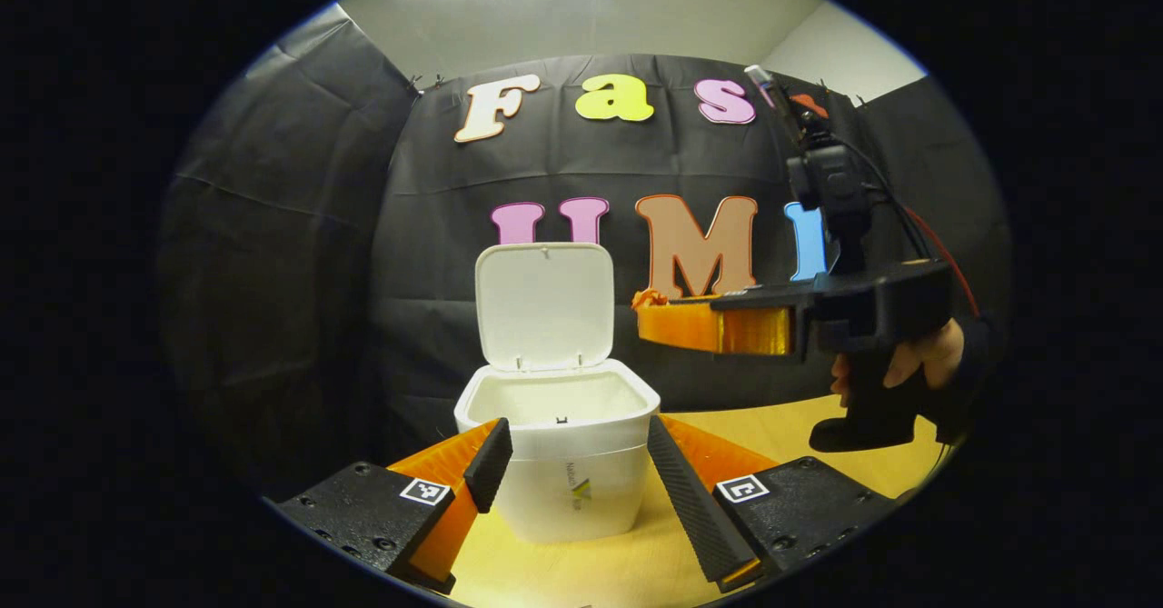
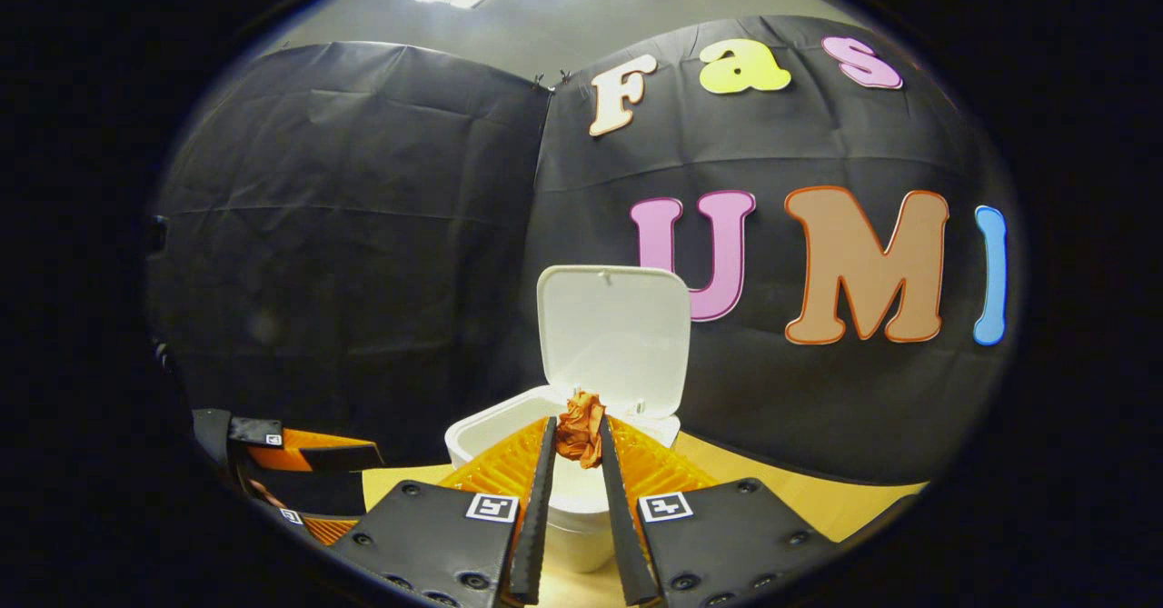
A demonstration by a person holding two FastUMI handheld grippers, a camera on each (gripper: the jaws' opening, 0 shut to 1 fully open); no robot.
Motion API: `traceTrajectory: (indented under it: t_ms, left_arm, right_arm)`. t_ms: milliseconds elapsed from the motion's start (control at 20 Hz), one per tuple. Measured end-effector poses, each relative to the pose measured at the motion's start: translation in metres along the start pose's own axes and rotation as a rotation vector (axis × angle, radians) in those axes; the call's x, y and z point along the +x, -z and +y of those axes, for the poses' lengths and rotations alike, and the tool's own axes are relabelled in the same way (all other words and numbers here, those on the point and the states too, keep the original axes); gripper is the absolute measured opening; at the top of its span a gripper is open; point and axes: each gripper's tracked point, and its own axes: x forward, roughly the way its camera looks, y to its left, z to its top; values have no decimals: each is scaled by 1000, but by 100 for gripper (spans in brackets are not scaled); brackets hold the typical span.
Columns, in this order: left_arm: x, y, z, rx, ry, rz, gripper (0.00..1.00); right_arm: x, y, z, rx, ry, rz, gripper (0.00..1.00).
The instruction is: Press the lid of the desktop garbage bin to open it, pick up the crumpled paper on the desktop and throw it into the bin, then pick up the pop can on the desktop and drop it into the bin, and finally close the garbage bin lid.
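The left tongs (image 1: 571, 463) stand spread wide on either side of the white garbage bin (image 1: 563, 463) on the wooden counter (image 1: 818, 426), gripping nothing. Beyond and above the bin's right side, the right tongs (image 2: 572, 440) pinch the crumpled paper (image 2: 581, 426) narrowly between their tips, a hand (image 1: 909, 363) on the grip; the wad hangs short of the bin's open mouth, so the drop likely needs a further reach toward the bin. The lid (image 1: 543, 304) stands upright at the bin's back edge; the interior looks empty.
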Motion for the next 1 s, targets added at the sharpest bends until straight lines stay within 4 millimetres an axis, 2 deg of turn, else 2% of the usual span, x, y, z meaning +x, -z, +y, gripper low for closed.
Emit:
traceTrajectory:
  t_ms: [100,250,350,400,450,550,650,850,900,1000]
  left_arm:
    - [1,4,9,-1,-7,8,90]
    - [2,8,22,-6,-16,19,90]
    - [4,12,30,-5,-26,24,90]
    - [6,13,35,-5,-30,27,92]
    - [7,14,38,-6,-33,28,92]
    - [9,14,41,-10,-35,28,90]
    - [12,15,39,-14,-31,29,90]
    - [16,12,29,-13,-13,22,90]
    - [17,11,26,-13,-7,21,90]
    - [15,9,18,-19,9,14,90]
  right_arm:
    - [17,12,3,9,-1,37,32]
    - [39,30,2,14,8,92,36]
    - [51,41,1,20,23,132,34]
    - [56,44,-3,23,36,142,42]
    - [59,44,-7,26,54,142,59]
    - [58,40,-2,31,40,125,92]
    - [56,33,-7,18,60,100,96]
    - [39,14,-17,16,97,37,94]
    - [32,11,-18,28,98,28,96]
    - [15,6,-23,36,119,7,94]
